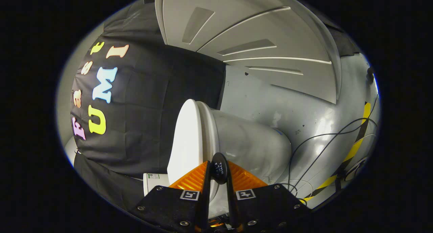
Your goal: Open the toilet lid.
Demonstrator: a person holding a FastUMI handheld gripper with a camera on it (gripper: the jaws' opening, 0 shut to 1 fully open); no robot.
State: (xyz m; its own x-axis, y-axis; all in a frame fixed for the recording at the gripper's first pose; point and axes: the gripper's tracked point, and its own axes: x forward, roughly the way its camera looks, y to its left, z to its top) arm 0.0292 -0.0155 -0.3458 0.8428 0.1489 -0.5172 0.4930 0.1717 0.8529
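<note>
Rolled on its side before the glossy white toilet bowl (pixel 250 145), gripper (pixel 219 173) with jaws drawn narrow, seemingly pinched on the front edge of the smooth white plastic toilet lid (pixel 187 138), which stands slightly off the bowl's rim, beside the black cloth wall (pixel 162 101). Likely to slip off that slick thin edge and drop the lid shut if swung too fast or gripped too shallowly. Beyond the bowl, shiny grey floor (pixel 304 114), loose black cables (pixel 324 138), yellow-and-black tape (pixel 355 148).

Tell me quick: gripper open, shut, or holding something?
Gripper: fingers nearly together around the rim of the toilet lid, with a small black tab between them; whether both press on the lid cannot be told.
</note>
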